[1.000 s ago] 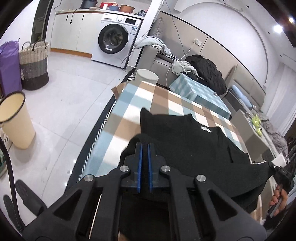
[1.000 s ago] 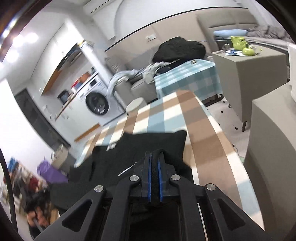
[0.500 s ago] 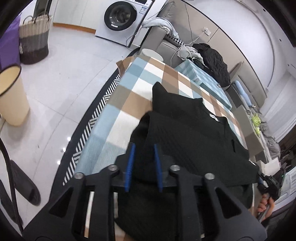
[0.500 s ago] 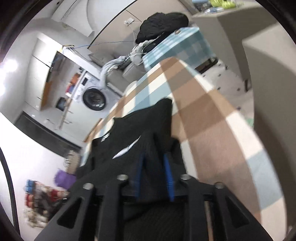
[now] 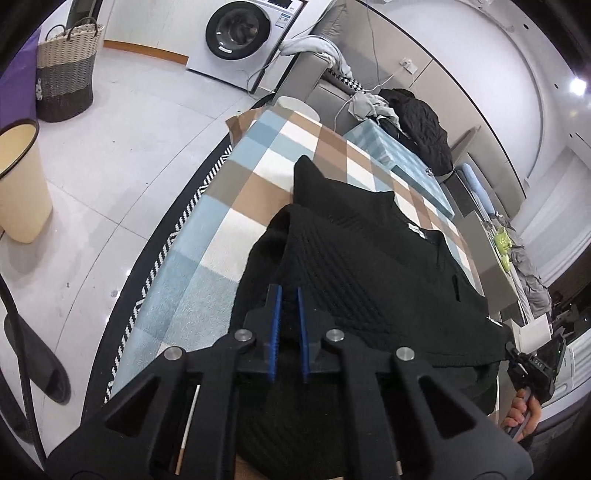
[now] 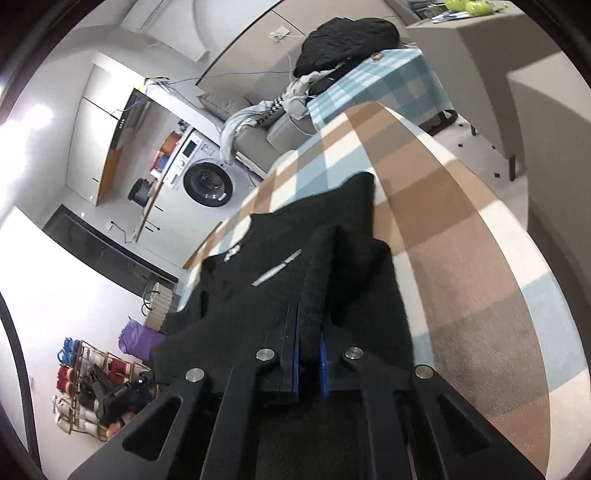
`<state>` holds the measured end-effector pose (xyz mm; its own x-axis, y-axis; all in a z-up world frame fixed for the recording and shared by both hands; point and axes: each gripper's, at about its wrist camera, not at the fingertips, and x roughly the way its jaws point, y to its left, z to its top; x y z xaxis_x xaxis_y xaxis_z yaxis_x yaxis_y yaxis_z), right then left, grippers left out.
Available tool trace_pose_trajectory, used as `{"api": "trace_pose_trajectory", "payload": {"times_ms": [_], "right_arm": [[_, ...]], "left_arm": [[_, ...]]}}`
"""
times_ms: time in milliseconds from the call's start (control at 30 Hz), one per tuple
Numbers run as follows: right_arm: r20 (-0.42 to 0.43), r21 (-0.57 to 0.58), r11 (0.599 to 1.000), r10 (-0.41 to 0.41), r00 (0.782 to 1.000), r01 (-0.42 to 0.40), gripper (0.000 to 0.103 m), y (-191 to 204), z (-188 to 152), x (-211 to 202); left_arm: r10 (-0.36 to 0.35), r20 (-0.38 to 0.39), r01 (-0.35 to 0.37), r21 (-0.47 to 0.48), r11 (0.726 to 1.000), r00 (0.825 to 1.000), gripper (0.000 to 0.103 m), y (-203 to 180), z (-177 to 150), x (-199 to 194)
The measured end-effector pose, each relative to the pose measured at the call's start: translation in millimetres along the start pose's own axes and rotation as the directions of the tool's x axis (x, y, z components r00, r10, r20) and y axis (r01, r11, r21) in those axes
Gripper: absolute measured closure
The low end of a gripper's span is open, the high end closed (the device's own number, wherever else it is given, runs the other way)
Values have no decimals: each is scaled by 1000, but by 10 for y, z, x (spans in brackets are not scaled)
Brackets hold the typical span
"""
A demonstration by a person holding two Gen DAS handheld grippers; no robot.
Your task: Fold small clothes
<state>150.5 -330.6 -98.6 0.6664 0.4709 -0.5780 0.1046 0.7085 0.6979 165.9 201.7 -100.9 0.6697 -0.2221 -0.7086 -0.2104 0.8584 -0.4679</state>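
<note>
A black knit sweater (image 5: 376, 266) lies on the checked blue, brown and white table cover (image 5: 221, 229), its near part folded over its far part. My left gripper (image 5: 288, 295) has its blue pads slightly apart with a fold of the sweater's left edge between them. My right gripper (image 6: 309, 317) has its pads slightly apart with a ridge of the sweater (image 6: 295, 288) between them at the right edge. A white label (image 6: 275, 271) shows on the cloth. In the left wrist view the right gripper (image 5: 532, 365) is at the sweater's far corner.
The checked table cover (image 6: 461, 229) runs to a rounded edge on the right. A beige bin (image 5: 18, 184) and a woven basket (image 5: 64, 74) stand on the floor to the left. A washing machine (image 5: 243, 33) and a sofa with clothes (image 5: 413, 110) are beyond.
Both grippers went from shut to slightly open on the sweater's folded edges. They carried the near part forward and down over the far part, and the cloth now rests lower on the table.
</note>
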Motion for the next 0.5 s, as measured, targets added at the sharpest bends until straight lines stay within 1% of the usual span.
{"api": "trace_pose_trajectory", "payload": {"times_ms": [100, 133, 167, 200, 233, 267, 367, 500], "right_arm": [[15, -20, 1000, -16, 1000, 16, 95, 61, 40, -29], [12, -28, 999, -19, 1000, 20, 95, 72, 44, -33], [4, -38, 999, -22, 1000, 22, 95, 80, 39, -31], [-2, -41, 999, -31, 1000, 30, 95, 80, 30, -30], [-7, -41, 998, -44, 999, 43, 94, 71, 20, -29], [-7, -38, 998, -49, 999, 49, 94, 57, 14, -29], [-8, -44, 998, -48, 999, 47, 92, 32, -23, -50], [-32, -39, 998, -42, 999, 41, 88, 10, -38, -21]], "left_arm": [[-4, -12, 4, 19, 1000, 1000, 96, -47, 8, -7], [5, -13, -5, 20, 1000, 1000, 92, -52, 13, -8], [24, -17, -23, 25, 999, 1000, 79, -53, 7, -7], [36, -23, -35, 27, 999, 999, 63, -54, 6, -4], [54, -23, -53, 34, 998, 998, 59, -61, -10, -13], [57, -21, -56, 45, 997, 998, 57, -64, -26, -29], [54, -34, -51, 93, 994, 998, 57, -114, -57, 0], [45, -56, -40, 81, 996, 997, 57, -109, -18, 130]]}}
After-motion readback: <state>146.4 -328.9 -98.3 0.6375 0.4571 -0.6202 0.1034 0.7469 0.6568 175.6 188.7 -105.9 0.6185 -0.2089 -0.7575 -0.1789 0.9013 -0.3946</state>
